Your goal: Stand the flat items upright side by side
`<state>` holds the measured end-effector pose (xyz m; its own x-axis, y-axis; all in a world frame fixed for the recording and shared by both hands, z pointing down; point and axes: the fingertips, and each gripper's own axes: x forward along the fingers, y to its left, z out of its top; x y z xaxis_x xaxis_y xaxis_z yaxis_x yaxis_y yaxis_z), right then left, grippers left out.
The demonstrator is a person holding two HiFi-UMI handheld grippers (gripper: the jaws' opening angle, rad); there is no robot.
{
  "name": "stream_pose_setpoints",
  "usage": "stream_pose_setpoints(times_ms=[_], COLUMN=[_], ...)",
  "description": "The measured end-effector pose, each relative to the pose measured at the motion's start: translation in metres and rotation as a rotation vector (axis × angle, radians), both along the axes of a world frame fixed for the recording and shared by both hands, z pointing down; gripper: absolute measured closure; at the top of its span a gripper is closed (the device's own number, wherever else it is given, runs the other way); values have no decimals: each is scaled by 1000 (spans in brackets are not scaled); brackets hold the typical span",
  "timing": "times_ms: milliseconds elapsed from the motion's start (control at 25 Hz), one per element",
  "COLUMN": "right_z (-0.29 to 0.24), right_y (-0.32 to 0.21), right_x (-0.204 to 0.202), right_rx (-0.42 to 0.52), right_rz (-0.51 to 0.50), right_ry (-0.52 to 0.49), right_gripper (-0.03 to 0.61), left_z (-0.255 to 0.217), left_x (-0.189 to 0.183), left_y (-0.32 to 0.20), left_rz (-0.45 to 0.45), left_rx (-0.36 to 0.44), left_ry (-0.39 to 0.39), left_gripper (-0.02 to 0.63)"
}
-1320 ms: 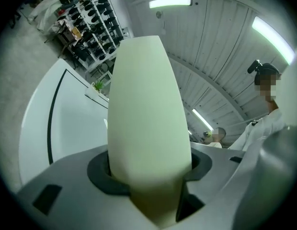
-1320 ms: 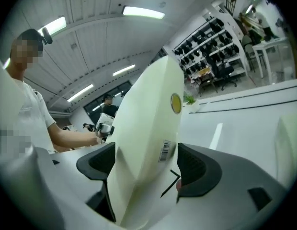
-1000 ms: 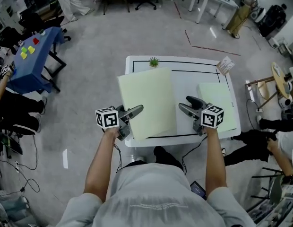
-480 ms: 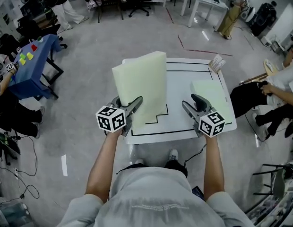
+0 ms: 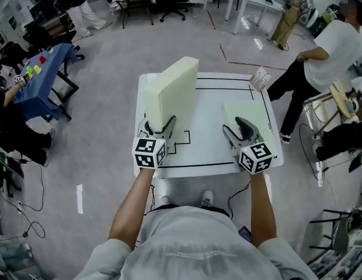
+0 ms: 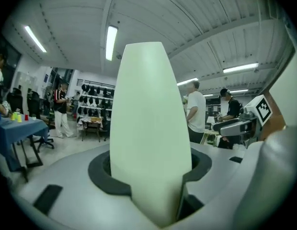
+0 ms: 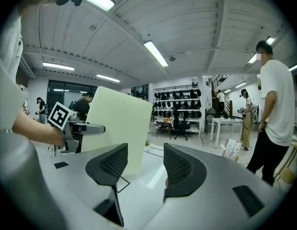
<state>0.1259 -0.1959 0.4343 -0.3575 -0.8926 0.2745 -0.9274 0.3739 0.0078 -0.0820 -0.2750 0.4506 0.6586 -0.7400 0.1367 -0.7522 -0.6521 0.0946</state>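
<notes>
Left arm: the bare left forearm [image 5: 129,206] reaches straight out from the body in the lower left of the head view, wrist rolled so the marker cube faces up.
Left gripper [image 5: 159,126]: clamped on the near lower edge of the slab [image 5: 169,92]; in the left gripper view both pads press the foam's sides.
Slab: pale green foam, raised on edge over the table's [image 5: 210,156] left half, its thin edge toward the person and its broad face toward frame right. I cannot tell whether its bottom touches the top.
Right arm: the right forearm [image 5: 260,206] reaches out parallel to the left one in the lower right, gripper pointing nearly level.
Right gripper [image 5: 233,126]: jaws partly apart after just closing in somewhat; nothing is between them.
Second slab [image 5: 255,111]: lies flat on the table's right side, its near edge just under the right gripper's tips.
Bystander [image 5: 327,45]: stands in the upper right, well off the table.
</notes>
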Motion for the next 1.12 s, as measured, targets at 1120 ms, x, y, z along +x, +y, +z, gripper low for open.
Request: stream_pose_setpoints(times_ms=[1120], right_z=[51], right_y=[52], right_x=[139], right_rx=[-41], right_rz=[-19], right_ry=[13], right_gripper=[329], left_z=[73], left_x=[121], left_y=[19], left_rz=[-393], left_rx=[4], left_ry=[-121], left_gripper=[308])
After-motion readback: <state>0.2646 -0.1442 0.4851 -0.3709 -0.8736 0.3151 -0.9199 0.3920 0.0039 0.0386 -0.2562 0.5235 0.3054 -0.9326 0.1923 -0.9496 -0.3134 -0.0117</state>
